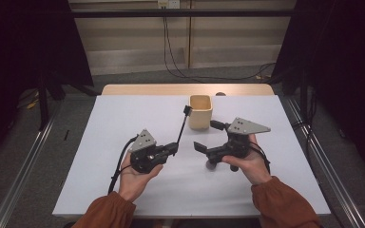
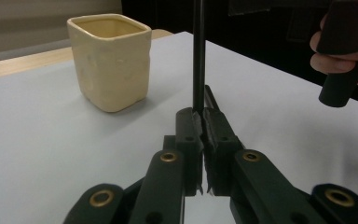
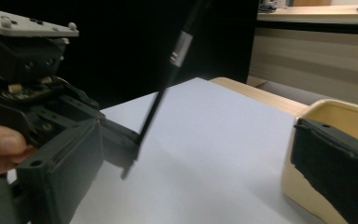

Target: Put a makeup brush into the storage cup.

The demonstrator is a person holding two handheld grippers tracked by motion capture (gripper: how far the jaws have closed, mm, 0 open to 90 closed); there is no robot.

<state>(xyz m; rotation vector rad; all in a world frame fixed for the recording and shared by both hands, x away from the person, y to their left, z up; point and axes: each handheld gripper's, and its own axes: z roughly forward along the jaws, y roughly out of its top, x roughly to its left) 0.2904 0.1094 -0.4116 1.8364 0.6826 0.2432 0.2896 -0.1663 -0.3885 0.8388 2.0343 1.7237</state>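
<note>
A thin black stick with a silver band near its top slants up from my left gripper, which is shut on its lower end. In the left gripper view the stick rises upright out of the closed jaws of the left gripper. A cream square cup stands upright at the far middle of the table, just behind the stick's top. My right gripper hangs to the right of the stick, open wide and holding nothing. In the right gripper view the stick and the left gripper are at the left and the cup at the right.
The white tabletop has bare room left of the cup and in front of both hands. A wooden strip runs along its far edge. Metal rails flank the table, and cables lie on the floor behind.
</note>
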